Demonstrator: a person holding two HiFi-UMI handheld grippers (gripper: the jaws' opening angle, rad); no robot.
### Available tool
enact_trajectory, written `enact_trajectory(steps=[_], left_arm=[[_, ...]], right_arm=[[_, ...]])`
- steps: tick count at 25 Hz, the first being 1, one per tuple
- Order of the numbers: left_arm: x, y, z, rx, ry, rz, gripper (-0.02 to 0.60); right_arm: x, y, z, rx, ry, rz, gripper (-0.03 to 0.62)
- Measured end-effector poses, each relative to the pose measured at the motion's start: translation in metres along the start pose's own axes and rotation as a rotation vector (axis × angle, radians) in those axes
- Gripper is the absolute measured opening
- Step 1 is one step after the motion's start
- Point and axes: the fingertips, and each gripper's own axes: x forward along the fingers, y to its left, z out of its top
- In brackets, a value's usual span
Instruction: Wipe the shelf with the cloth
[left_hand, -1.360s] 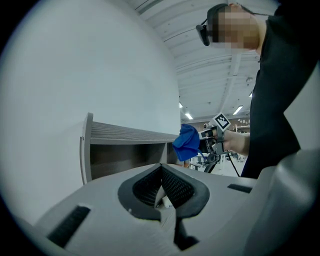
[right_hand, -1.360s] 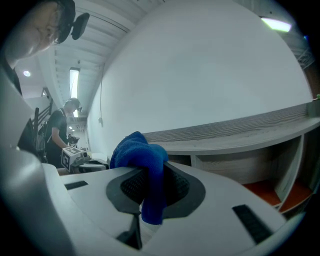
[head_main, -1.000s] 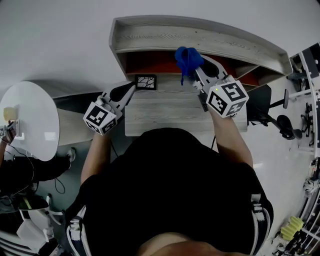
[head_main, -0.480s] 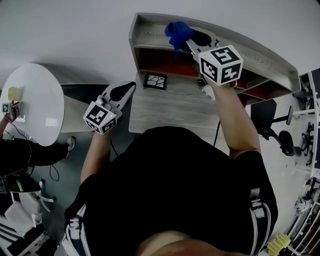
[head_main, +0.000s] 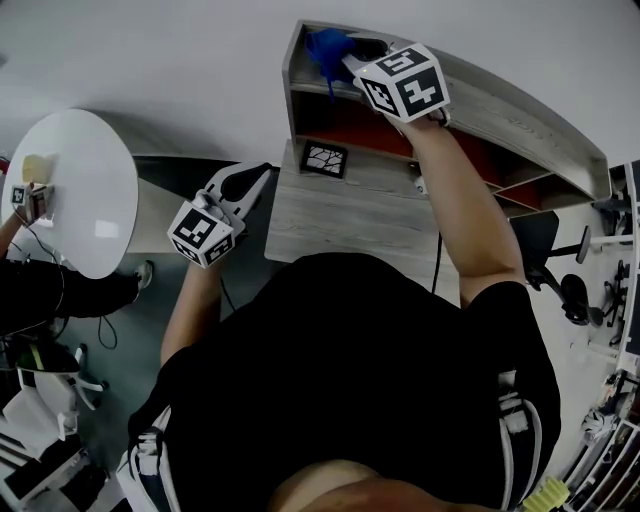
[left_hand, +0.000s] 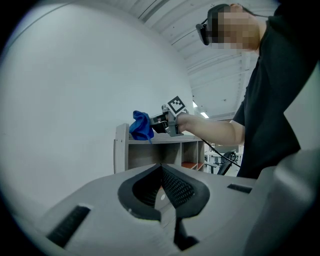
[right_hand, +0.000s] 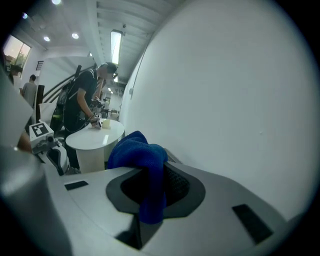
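One blue cloth (head_main: 328, 47) is clenched between the jaws of the right tool (right_hand: 152, 187), above the left end of the shelf's (head_main: 500, 95) top board. The cloth is bunched, its tail hanging down. It appears to touch the board, but this is unclear. The left tool (head_main: 255, 178) has its jaws together, empty, off the shelf's front-left corner. The person's arm (head_main: 455, 190) hides part of the shelf's compartments.
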Motion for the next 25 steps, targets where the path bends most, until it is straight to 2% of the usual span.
enact_trajectory(steps=[5,11,19,25], left_arm=[[-0.007,0.012,-0.004,0.0,0.005,-0.002,0.017],[-0.014,0.022,-0.007,-0.001,0.002,-0.015,0.017],[-0.02,0.032,-0.015,0.002,0.019,-0.024,0.017],[-0.01,0.024,-0.014,0.01,0.031,-0.03,0.017]], right_arm=[[0.03,0.003,-0.013,-0.079,0.135,0.001,0.052],[0.048,0.006,-0.024,-0.151,0.216,-0.017,0.052],[0.05,0.003,-0.028,-0.175,0.251,-0.036,0.052],[0.039,-0.002,-0.036,-0.187,0.26,-0.042,0.051]])
